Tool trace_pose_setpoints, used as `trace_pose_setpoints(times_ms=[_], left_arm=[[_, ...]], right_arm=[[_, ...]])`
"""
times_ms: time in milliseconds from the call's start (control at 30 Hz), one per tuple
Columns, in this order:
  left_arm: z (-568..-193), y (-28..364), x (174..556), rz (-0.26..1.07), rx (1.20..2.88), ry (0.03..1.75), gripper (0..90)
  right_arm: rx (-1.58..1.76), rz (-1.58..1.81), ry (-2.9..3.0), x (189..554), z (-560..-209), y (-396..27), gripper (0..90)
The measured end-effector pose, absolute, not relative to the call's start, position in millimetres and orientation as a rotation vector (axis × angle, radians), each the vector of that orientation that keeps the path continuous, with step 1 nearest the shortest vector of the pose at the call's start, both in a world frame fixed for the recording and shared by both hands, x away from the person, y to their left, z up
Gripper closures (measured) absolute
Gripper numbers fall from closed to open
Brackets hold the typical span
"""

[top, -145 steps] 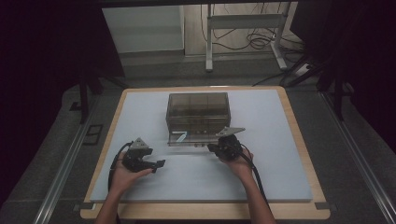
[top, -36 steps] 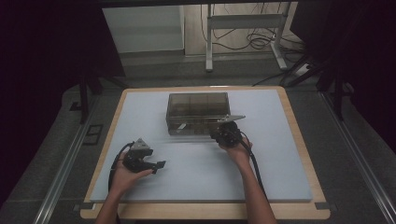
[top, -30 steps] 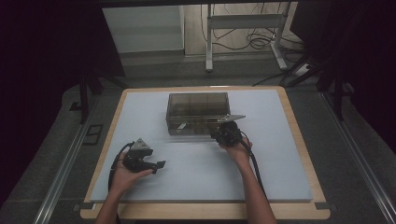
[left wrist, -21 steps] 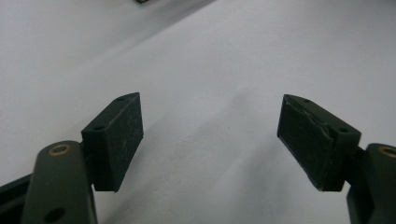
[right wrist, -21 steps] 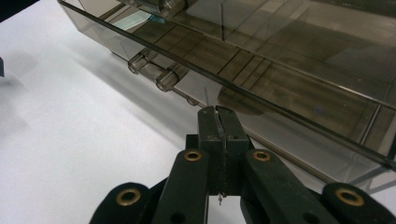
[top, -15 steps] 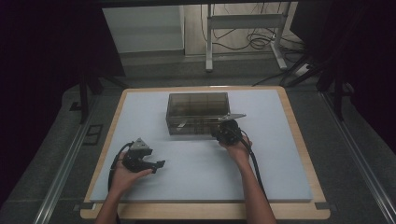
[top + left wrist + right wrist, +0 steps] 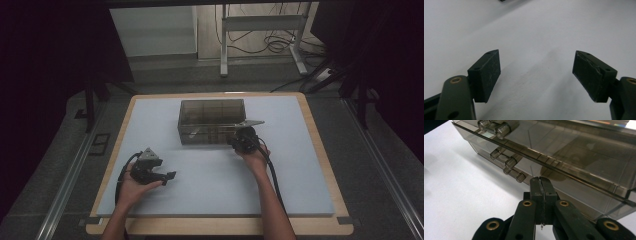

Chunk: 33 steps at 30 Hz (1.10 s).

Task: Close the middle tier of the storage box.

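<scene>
One smoky clear box (image 7: pixel 212 121) sits on the mat (image 7: pixel 300 185), toward twelve o'clock of its middle. Its long axis runs from nine to three o'clock across the table, and its lid is down. In the right gripper view two short clear hinge or latch barrels show on the near long wall (image 7: pixel 510 162), with a dark edge line of the lid running above them.

Two grippers are in hand. The right gripper (image 7: pixel 243 140) is at the box's near right corner, at about five o'clock of the box; its jaws are pressed together with nothing between them, tips right at the box's wall (image 7: pixel 540 180). The left gripper (image 7: pixel 170 176) rests well apart at seven o'clock of the box, low over bare mat, jaws spread wide and empty (image 7: pixel 536 72).

The mat is pale grey-white, laid on a wooden tabletop (image 7: pixel 320 140). Around it the room is dark, with grey floor, one white metal frame (image 7: pixel 260 25) and loose cables at twelve o'clock.
</scene>
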<state>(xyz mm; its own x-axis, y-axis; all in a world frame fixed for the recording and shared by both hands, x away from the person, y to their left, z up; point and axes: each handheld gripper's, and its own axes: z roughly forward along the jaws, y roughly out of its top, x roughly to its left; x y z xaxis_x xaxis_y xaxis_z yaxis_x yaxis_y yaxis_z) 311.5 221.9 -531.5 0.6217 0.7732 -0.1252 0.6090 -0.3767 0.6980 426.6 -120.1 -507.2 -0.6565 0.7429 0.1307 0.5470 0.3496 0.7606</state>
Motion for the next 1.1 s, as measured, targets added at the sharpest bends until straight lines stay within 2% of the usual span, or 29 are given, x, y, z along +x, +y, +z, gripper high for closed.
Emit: trace_pose_setpoints(times_ms=[633,1100], left_arm=[[-531.6,222.0,311.4,0.293,2.108,1.082,22.9],[-531.4,220.2,311.0,0.3,2.125,1.08,22.7]], right_arm=[[1.172,1.198,2.355,427.3,-508.5,-126.7,88.6],[1.064,1.174,2.425,404.3,-503.0,-139.7,88.5]])
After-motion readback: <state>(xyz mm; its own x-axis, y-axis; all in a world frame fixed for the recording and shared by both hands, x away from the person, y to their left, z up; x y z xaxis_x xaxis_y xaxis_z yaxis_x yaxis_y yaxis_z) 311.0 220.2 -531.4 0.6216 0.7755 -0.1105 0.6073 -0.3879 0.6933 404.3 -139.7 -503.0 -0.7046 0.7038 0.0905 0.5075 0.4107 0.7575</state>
